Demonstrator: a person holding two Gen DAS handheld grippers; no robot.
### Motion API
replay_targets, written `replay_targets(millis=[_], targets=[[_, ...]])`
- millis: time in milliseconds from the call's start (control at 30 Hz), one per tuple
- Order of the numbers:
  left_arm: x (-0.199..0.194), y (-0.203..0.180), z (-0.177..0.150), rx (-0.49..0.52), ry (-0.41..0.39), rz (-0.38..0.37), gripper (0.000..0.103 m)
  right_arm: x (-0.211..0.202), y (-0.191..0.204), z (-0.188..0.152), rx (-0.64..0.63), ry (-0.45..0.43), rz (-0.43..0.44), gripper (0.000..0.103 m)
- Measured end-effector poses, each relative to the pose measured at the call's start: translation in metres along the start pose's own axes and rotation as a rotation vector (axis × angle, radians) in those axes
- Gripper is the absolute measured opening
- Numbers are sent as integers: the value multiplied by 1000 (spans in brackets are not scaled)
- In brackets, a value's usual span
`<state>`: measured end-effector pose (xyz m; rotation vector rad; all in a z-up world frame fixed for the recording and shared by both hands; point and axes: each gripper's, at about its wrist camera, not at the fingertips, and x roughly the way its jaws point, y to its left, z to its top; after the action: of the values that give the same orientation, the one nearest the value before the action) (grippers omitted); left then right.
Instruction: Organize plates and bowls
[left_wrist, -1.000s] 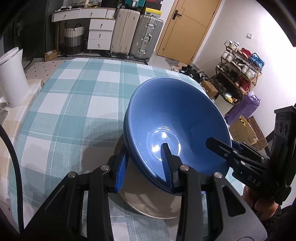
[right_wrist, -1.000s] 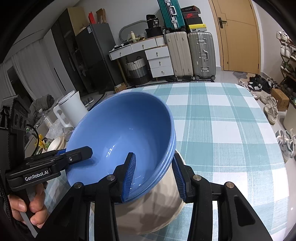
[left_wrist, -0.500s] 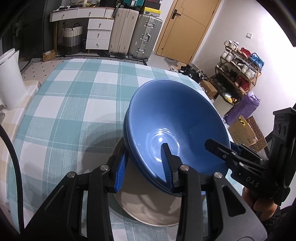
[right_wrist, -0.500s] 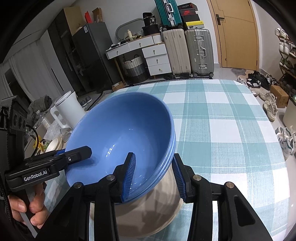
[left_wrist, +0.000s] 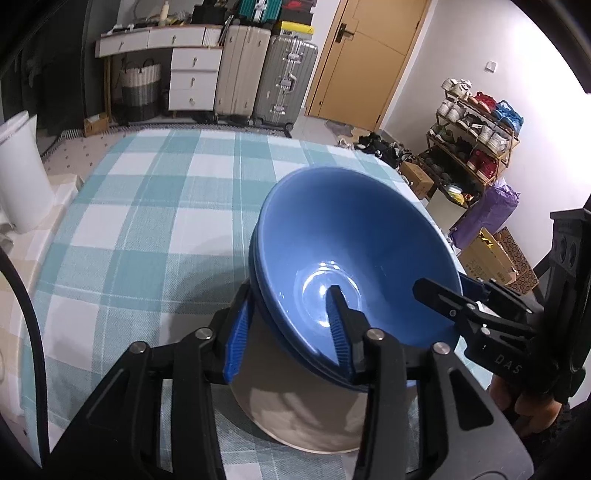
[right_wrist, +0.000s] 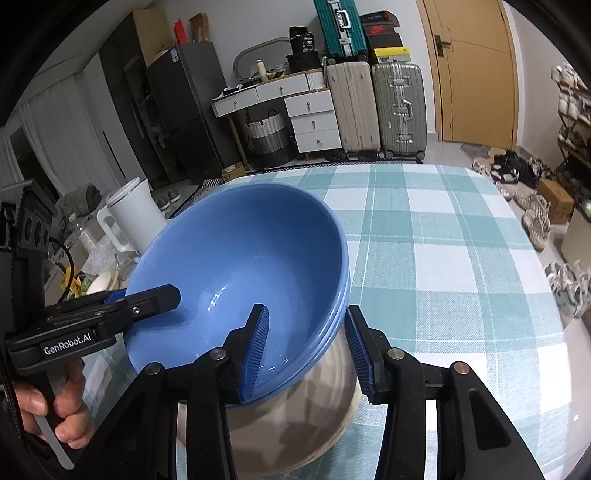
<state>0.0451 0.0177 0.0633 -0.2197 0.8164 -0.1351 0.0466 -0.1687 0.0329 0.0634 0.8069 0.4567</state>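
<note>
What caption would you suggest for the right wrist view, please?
Right claw opening around the rim of stacked blue bowls on a beige plate; left claw opposite.

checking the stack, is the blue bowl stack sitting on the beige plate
Touching: the right wrist view shows the blue bowls resting on the beige plate, no gap.

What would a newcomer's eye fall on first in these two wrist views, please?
First, the stack of blue bowls, nested and sitting on a beige plate near the table's front edge. Next, the left tongs and right tongs, each straddling the stack's rim from opposite sides with one pad inside the top bowl, jaws opening. Behind lies the teal checked tablecloth, with a white kettle off its side.
</note>
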Motion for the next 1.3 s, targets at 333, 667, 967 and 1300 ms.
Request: replay_targets(millis=[333, 667, 967, 1300], targets=[[-31, 0, -10, 60, -105, 17, 86, -17, -2, -7, -48, -61, 20, 96], [-58, 1, -39, 122, -225, 14, 102, -49, -6, -28, -114, -201, 80, 102], [-77, 9, -70, 160, -336, 19, 102, -61, -8, -57, -163, -268, 130, 102], [-76, 12, -101, 174, -374, 27, 102, -65, -11, -85, -176, -319, 156, 102]])
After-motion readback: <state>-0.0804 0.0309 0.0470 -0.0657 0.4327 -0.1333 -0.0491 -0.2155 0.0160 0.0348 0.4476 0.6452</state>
